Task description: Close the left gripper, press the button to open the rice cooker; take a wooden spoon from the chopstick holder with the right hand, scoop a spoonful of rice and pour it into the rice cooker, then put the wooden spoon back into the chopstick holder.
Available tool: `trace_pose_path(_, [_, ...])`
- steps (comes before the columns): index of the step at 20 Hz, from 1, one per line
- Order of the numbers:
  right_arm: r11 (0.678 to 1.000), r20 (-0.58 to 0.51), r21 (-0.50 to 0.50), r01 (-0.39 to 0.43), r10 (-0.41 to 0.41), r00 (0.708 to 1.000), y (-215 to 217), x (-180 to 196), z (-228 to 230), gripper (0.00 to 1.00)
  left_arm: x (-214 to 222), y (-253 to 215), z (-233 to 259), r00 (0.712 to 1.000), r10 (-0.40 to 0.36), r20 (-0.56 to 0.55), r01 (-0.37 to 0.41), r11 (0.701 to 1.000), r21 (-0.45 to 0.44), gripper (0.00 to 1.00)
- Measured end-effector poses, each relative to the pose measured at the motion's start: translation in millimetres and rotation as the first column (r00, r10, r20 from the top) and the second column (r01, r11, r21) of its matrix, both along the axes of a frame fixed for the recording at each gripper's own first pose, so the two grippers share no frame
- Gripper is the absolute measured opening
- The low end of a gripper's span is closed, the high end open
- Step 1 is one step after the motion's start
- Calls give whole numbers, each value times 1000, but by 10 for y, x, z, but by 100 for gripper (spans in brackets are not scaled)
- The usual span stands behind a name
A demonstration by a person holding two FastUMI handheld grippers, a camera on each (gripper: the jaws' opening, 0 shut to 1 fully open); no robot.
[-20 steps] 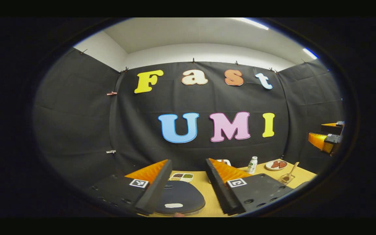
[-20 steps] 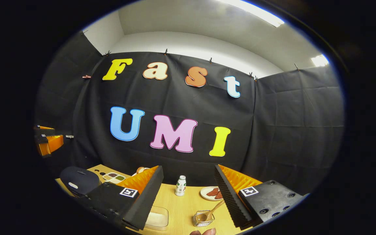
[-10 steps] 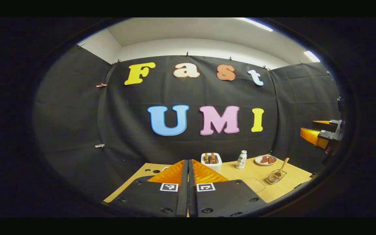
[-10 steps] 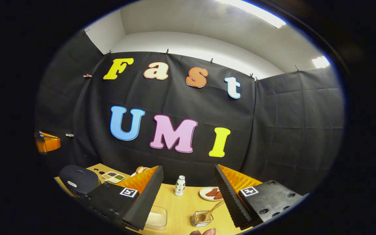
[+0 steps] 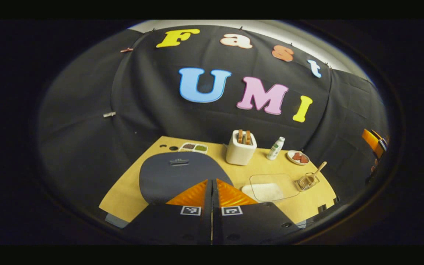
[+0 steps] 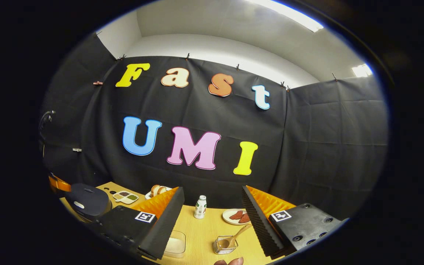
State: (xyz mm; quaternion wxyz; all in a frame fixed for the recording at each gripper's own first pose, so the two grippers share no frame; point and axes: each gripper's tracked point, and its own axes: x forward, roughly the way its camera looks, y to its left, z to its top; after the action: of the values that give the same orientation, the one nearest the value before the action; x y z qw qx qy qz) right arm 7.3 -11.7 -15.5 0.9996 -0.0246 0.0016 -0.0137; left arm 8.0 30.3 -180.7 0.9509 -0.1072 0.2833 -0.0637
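A dark round rice cooker [image 5: 177,175] with its lid down stands at the table's left front. My left gripper [image 5: 212,183] is shut with nothing in it, its tips over the cooker's near edge. The cooker [image 6: 87,200] also shows at far left in the right gripper view. A clear chopstick holder [image 6: 225,245] with a wooden spoon [image 6: 237,235] leaning in it stands ahead of my open right gripper [image 6: 212,198]. The holder [image 5: 307,181] and spoon [image 5: 318,170] sit at the right in the left gripper view. A clear box of rice [image 5: 269,187] lies between cooker and holder.
A white toaster [image 5: 240,149] with two slices, a small white bottle [image 5: 275,148], a plate of red slices [image 5: 298,157] and a divided dish of grains [image 5: 193,147] line the back of the wooden table [image 5: 131,191]. A fingertip [image 6: 230,261] shows at the bottom edge.
My left gripper went from open to shut, then tilted down over the table, bringing the rice cooker into view below its tips. The right gripper has stayed almost still and open.
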Motion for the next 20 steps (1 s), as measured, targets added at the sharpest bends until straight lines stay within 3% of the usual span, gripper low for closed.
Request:
trace_pose_path(2, [1000,1,-7,4,-4,1000,-13,0,9,98,9,52,-222,998,5,-60,-5,1000,-6,4])
trace_pose_path(7, [1000,-3,-15,24,-24,1000,-86,12,-22,98,46,53,-579,987,2,-160,-5,1000,-21,7])
trace_pose_path(17, [998,-14,-14,67,-68,998,-233,6,-85,98,71,0,-770,977,-27,-213,34,999,28,4])
trace_pose_path(20, [998,-18,-10,65,-65,998,-214,19,-97,98,83,-1,-806,973,-31,-229,40,999,33,7])
